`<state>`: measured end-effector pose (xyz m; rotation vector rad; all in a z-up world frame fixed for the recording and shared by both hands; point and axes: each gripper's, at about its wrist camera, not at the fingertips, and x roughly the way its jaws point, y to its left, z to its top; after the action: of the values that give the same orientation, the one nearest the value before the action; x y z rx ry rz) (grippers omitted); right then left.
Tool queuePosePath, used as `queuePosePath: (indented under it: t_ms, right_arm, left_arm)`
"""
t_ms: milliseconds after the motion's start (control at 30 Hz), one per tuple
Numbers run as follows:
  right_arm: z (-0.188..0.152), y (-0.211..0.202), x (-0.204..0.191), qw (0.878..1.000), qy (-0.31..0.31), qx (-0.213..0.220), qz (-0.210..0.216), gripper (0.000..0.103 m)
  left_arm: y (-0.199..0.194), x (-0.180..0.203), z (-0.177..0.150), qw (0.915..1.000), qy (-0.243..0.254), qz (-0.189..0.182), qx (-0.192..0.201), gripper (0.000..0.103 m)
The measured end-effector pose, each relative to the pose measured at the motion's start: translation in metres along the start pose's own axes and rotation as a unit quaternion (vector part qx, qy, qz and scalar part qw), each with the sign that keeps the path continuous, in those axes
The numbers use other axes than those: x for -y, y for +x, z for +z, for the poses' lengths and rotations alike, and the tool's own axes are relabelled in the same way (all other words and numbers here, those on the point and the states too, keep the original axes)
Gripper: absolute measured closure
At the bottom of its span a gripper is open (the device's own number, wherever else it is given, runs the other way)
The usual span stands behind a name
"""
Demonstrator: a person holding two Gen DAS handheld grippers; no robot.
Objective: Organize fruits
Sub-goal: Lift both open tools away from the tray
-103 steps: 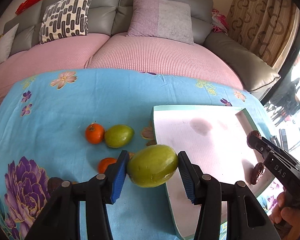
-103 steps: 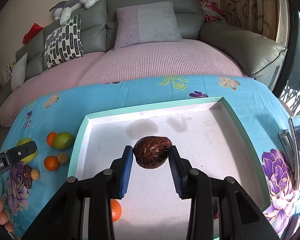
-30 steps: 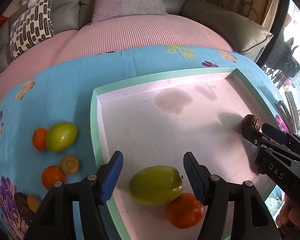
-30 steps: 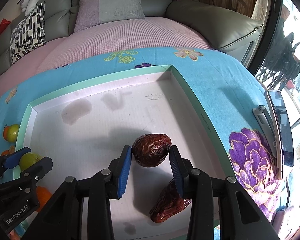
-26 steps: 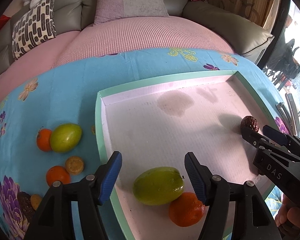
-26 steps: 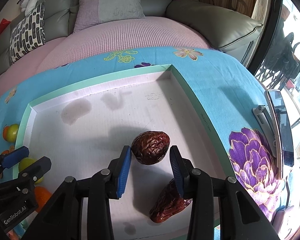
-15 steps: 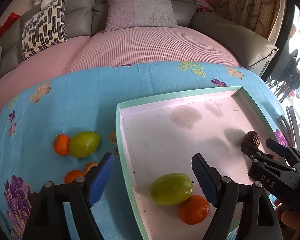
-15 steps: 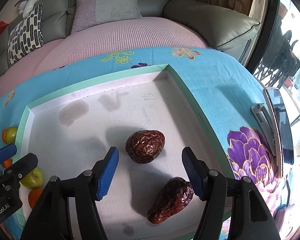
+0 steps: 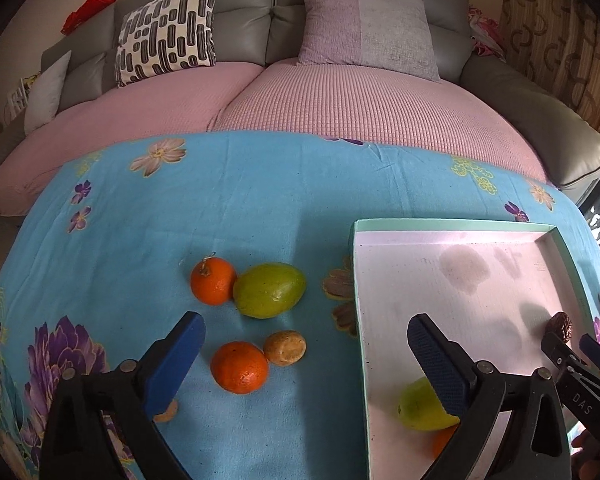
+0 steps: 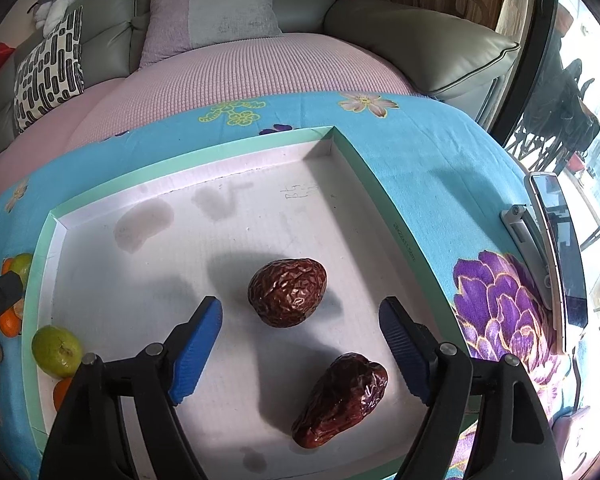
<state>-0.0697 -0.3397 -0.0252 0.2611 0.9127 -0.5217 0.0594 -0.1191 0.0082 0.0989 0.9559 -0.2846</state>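
While both my tongs gape wide, right gripper [image 10: 300, 332] hangs just behind wrinkled brown date [image 10: 287, 292]; left gripper [image 9: 306, 350] above round orange [image 9: 239, 367].

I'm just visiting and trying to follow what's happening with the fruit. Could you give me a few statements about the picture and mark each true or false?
1. Both grippers are open and hold nothing. True: left gripper, right gripper.
2. Two dark dates lie in the tray. True: one date, the other date.
3. The tray holds no green fruit. False: a green fruit lies in it, touching an orange.
4. All oranges are in the tray. False: two, a far one and a near one, lie on the blue cloth.
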Motion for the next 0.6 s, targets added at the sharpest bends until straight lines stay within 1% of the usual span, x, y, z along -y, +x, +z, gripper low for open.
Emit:
queuePosePath:
  t_ms: [367,600]
  right_arm:
    - [-0.001,0.001,-0.001,1.0,-0.001,-0.003,0.001,0.021]
    - [-0.001,0.001,-0.001,1.0,-0.001,-0.003,0.001,0.021]
  left_arm:
    - [0.009,-0.013,-0.002,0.9996,-0.019,0.022,-0.007,0.0]
    - [0.011,-0.013,-0.006,0.9994,-0.017,0.03,-0.009,0.0]
